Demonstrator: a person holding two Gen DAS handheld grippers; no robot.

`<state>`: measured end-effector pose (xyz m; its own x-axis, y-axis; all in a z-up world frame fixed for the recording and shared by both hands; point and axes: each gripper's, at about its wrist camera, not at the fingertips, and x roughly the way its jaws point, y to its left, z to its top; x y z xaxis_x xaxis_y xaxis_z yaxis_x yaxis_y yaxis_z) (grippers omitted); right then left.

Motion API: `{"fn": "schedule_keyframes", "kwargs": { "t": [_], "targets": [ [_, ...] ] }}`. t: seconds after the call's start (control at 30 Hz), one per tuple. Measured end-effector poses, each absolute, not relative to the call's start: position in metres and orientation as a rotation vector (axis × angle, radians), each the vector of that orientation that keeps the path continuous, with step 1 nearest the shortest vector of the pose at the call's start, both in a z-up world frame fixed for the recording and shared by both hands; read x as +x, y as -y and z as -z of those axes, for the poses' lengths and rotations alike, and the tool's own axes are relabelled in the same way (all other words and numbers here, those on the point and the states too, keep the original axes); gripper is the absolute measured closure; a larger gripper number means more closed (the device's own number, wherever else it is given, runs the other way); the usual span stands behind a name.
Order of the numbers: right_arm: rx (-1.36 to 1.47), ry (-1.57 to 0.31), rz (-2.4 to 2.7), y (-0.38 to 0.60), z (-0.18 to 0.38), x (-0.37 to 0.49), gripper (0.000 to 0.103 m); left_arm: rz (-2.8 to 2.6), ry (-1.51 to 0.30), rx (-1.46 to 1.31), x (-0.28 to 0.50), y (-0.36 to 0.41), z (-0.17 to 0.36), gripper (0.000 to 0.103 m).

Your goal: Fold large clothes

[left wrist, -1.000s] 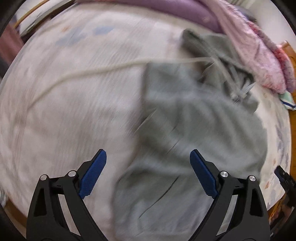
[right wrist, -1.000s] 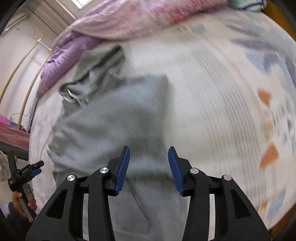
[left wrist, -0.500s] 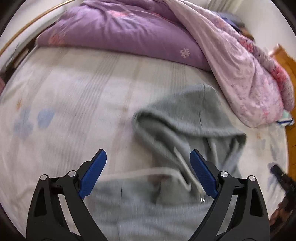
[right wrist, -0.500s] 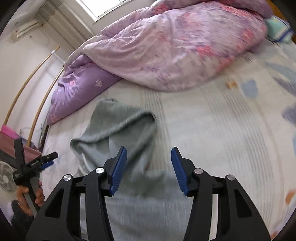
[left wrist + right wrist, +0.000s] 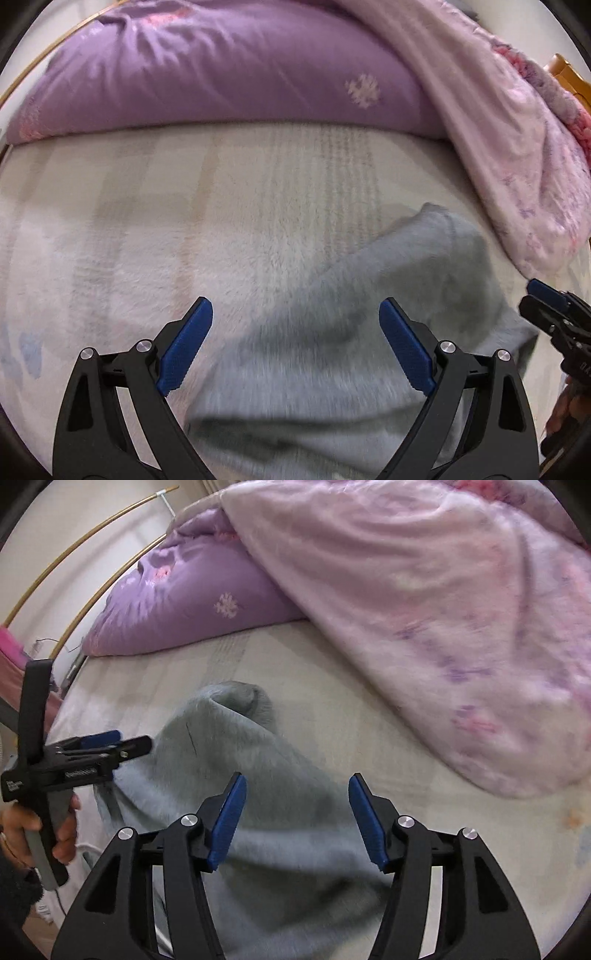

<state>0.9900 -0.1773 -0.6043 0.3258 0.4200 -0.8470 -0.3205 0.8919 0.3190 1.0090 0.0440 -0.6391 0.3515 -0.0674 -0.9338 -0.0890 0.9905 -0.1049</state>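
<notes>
A grey hoodie [image 5: 369, 325] lies on the pale bedsheet, its hood end pointing toward the quilts; it also shows in the right wrist view [image 5: 258, 794]. My left gripper [image 5: 295, 347] is open and empty, low over the hood's left part. My right gripper [image 5: 295, 819] is open and empty over the hood's right part. Each gripper shows in the other's view: the right one at the far right edge [image 5: 554, 314], the left one at the left [image 5: 99, 749], close to the hood's edge.
A purple quilt [image 5: 221, 74] and a pink flowered quilt [image 5: 443, 609] are heaped at the head of the bed, close behind the hood. The pale sheet [image 5: 147, 221] spreads left. Curved wooden rails [image 5: 74, 554] and a wall stand at the left.
Both grippers have moved forward along the hoodie from its body to the hood end, toward the quilts. Both stayed open and empty.
</notes>
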Motion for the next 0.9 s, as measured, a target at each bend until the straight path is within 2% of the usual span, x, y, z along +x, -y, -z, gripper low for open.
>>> {"fn": "schedule_keyframes", "kwargs": {
  "t": [0.2,0.23,0.27,0.3,0.33,0.37,0.4,0.63,0.9],
  "targets": [
    [0.167,-1.199,-0.519,0.165,0.641,1.007,0.049,-0.023,-1.249,-0.107,1.024,-0.042,0.670,0.012],
    [0.166,-1.196,-0.524,0.164,0.641,1.006,0.061,-0.026,-1.247,-0.093,1.024,-0.040,0.672,0.014],
    [0.156,-1.190,-0.541,0.162,0.642,1.003,0.072,-0.012,-1.237,-0.081,1.023,-0.038,0.673,0.026],
    [0.132,-1.184,-0.538,0.160,0.640,1.001,0.091,0.006,-1.226,-0.079,1.022,-0.036,0.672,0.036],
    [0.115,-1.172,-0.531,0.159,0.638,0.999,0.098,0.042,-1.209,-0.083,1.020,-0.033,0.668,0.071],
    [0.110,-1.149,-0.536,0.160,0.633,0.995,0.098,0.079,-1.206,-0.092,1.019,-0.029,0.665,0.091],
    [0.106,-1.127,-0.536,0.160,0.628,0.992,0.099,0.073,-1.196,-0.080,1.016,-0.027,0.660,0.095],
    [0.114,-0.941,-0.521,0.183,0.568,0.930,0.099,0.124,-0.958,-0.132,0.949,-0.031,0.585,0.096],
    [0.094,-0.847,-0.479,0.193,0.530,0.797,0.099,0.131,-0.854,-0.137,0.815,-0.009,0.544,0.096]
  ]
}}
